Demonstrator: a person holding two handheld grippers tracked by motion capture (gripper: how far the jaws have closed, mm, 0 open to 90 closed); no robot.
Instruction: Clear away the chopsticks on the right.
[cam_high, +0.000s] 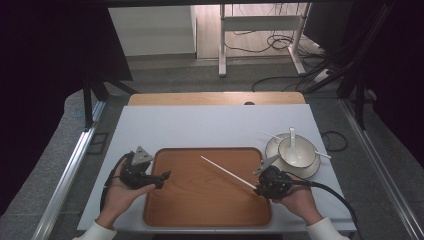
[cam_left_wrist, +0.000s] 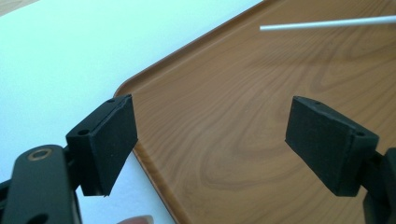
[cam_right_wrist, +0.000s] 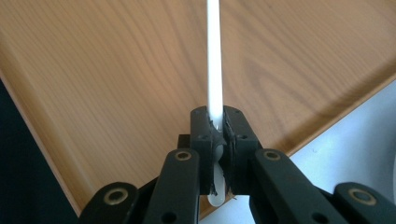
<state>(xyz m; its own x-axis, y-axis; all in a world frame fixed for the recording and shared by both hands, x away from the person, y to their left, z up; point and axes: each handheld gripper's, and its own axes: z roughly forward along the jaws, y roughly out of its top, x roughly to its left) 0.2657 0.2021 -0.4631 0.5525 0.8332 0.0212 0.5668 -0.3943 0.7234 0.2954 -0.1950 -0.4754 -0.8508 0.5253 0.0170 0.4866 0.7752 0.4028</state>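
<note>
A wooden tray lies on the white table near the front edge. My right gripper is at the tray's right rim, shut on a white chopstick that slants up and left over the tray. In the right gripper view the chopstick runs straight up from between the pressed pads, above the tray's wood. My left gripper rests at the tray's left rim, open, nothing between its pads. The left gripper view also shows the chopstick's tip over the tray.
A white bowl holding a white spoon sits on a plate right of the tray. Another white chopstick lies across the plate. Beyond the table stand a desk frame and floor cables.
</note>
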